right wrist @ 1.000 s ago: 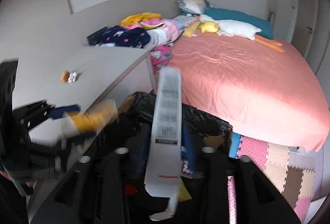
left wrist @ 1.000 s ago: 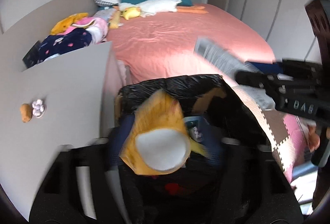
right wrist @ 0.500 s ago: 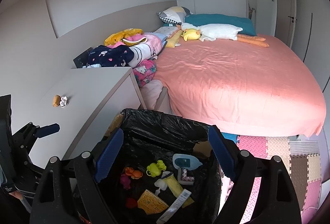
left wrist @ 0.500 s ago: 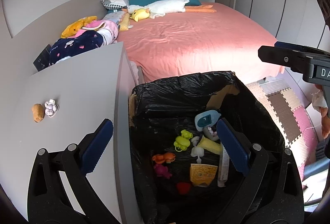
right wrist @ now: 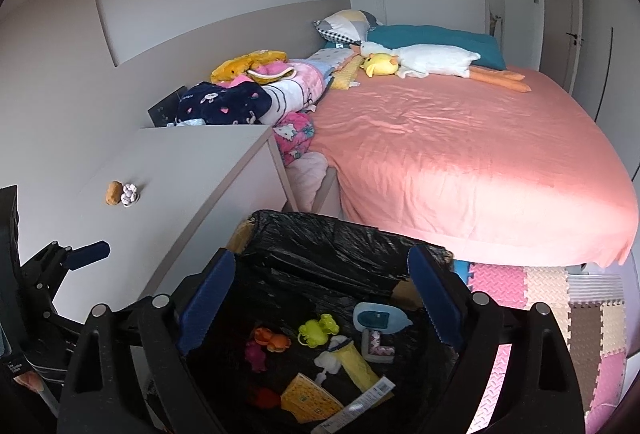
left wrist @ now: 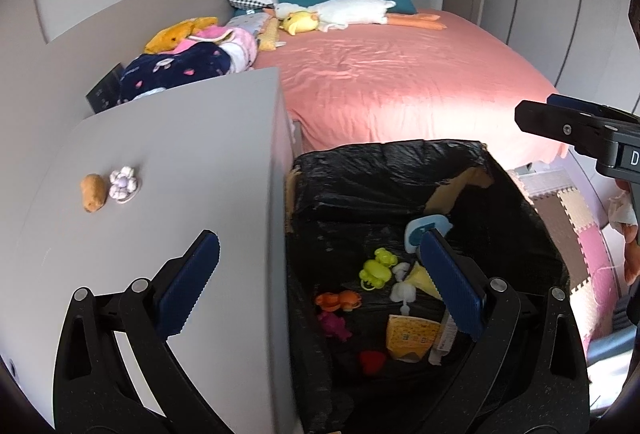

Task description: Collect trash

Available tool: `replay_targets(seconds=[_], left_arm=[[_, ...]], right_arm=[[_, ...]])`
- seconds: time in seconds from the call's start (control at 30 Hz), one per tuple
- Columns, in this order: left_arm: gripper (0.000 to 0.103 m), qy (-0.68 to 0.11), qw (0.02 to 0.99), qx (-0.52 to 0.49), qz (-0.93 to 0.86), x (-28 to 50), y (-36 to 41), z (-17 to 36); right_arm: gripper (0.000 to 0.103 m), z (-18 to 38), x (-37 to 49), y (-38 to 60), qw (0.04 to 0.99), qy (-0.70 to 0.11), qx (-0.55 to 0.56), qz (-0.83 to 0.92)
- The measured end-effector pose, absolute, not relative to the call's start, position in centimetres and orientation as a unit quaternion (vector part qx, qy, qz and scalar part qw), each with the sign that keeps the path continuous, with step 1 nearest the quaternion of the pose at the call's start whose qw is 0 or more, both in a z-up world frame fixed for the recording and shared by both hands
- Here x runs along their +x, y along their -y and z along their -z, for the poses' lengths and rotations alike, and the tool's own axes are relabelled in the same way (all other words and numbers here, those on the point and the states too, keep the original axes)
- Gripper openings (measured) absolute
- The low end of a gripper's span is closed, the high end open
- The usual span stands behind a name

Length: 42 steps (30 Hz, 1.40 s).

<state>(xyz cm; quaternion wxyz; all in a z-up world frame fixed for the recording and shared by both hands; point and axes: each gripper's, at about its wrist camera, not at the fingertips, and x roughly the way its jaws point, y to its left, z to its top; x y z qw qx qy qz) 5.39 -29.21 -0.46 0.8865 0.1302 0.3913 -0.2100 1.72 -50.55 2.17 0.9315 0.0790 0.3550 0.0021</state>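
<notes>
Bed (right wrist: pixel 460 154): pink cover, well beyond both grippers; white goose plush (right wrist: pixel 436 60) and yellow duck plush (right wrist: pixel 380 64) at its far end.

Cabinet (left wrist: pixel 160 162): grey top, under the left gripper's left finger and to the left of the right gripper. On it, ahead of the left gripper, a brown lump (left wrist: pixel 93 191) touching or just beside a small pale flower-shaped item (left wrist: pixel 124 184).

Trash bin (right wrist: pixel 320 246): black-lined, directly below the right gripper, under the right finger of the left one. Inside lie the collected pieces: yellow packet (right wrist: pixel 310 398), long white wrapper (right wrist: pixel 356 408), pale blue case (right wrist: pixel 378 318), green toy (right wrist: pixel 316 330), orange toy (right wrist: pixel 272 339), magenta toy (right wrist: pixel 256 352), red piece (left wrist: pixel 372 360).

Left gripper (left wrist: pixel 316 286): jaws spread wide, nothing between them, straddling the cabinet edge and bin.

Right gripper (right wrist: pixel 320 308): jaws wide apart, having just been opening, empty, over the bin's mouth.
</notes>
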Motion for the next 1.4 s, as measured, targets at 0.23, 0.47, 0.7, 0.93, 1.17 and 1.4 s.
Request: replay_targets(seconds=[0.23,0.47,0.7,0.93,1.17,1.4], left_arm=[[0.097,-0.399,0.892,0.115,0.177,6.9,26.1,0.9],[0.097,-0.403,0.897,0.099,0.15,8.1,23.1,1.2],[0.097,-0.408,0.901,0.081,0.126,9.4,20.0,1.8],[0.097,-0.409,0.904,0.056,0.108,11.4,16.8,1.7],[0.097,-0.402,0.912,0.032,0.077,13.5,13.5,1.5],[0.082,-0.407,0.912,0.003,0.046,15.8,10.9,2.1]], right_arm=[[0.088,-1.9,3.5,47.9,0.932,-0.356,0.067,-0.02],[0.089,-1.6,5.7,44.8,0.931,-0.355,0.067,-0.045],[0.088,-1.0,7.8,42.1,0.928,-0.36,0.067,-0.061],[0.089,-0.5,9.9,39.7,0.926,-0.364,0.066,-0.071],[0.089,0.1,11.9,37.0,0.926,-0.365,0.056,-0.084],[0.088,0.5,13.8,34.9,0.924,-0.367,0.053,-0.096]])
